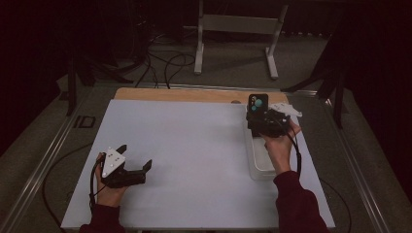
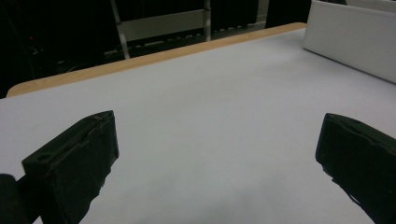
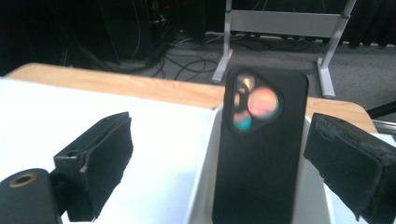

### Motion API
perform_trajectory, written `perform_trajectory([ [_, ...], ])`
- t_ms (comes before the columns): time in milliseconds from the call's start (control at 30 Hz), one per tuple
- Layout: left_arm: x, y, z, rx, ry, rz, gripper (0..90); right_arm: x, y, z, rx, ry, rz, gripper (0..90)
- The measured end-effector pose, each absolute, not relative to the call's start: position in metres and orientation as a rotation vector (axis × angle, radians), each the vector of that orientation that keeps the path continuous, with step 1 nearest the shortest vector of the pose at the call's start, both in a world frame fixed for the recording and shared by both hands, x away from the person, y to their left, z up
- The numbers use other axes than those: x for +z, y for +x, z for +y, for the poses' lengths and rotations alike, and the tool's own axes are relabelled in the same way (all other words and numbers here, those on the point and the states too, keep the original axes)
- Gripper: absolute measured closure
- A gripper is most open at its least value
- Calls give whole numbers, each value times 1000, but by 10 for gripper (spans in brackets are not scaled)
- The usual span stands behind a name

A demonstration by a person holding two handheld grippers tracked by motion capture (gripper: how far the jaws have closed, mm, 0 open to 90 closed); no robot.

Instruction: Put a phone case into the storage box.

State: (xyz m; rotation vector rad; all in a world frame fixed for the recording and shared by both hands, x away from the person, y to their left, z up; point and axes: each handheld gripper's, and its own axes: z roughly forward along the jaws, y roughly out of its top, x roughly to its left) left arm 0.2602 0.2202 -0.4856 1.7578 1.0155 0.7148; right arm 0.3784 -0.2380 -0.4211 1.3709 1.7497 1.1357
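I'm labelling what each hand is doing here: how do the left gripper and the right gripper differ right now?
The left gripper sits low over bare table at the near left, while the right gripper is at the far right over the white tray. The left gripper's fingers have nothing between them; the right gripper's fingers flank an upright black phone without clearly touching it. Both are open and hand-held.

The phone (image 3: 261, 144) is black, in a matte case, with a rounded three-cornered camera patch near its top edge whose lenses glint orange and teal. It stands upright on end, its back toward the right gripper view, at the far end of the long white tray (image 1: 261, 167) that lies on the right side of the counter (image 1: 194, 145).
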Motion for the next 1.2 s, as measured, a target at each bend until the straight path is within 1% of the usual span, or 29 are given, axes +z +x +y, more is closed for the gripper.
perform_trajectory([
  [267,-484,258,219,693,1768,1003,0,-432,328,-247,1193,1292,1774,73],
  [367,-483,256,220,694,1769,999,0,-434,321,-248,1195,1293,1781,74],
  [400,-483,255,220,695,1761,1000,0,-440,302,-253,1238,1284,1771,78],
  [467,-482,255,221,697,1762,997,0,-442,296,-255,1254,1278,1768,78],
  [567,-481,253,223,701,1753,996,0,-454,275,-260,1274,1242,1784,78],
  [667,-481,253,223,701,1753,996,0,-457,270,-261,1275,1236,1782,78],
  [700,-482,251,225,699,1747,988,0,-461,258,-263,1314,1205,1782,78],
  [900,-481,248,228,704,1725,979,0,-474,246,-268,1328,1162,1784,78],
  [1200,-479,244,229,722,1712,969,0,-480,234,-277,1401,1132,1776,79],
])
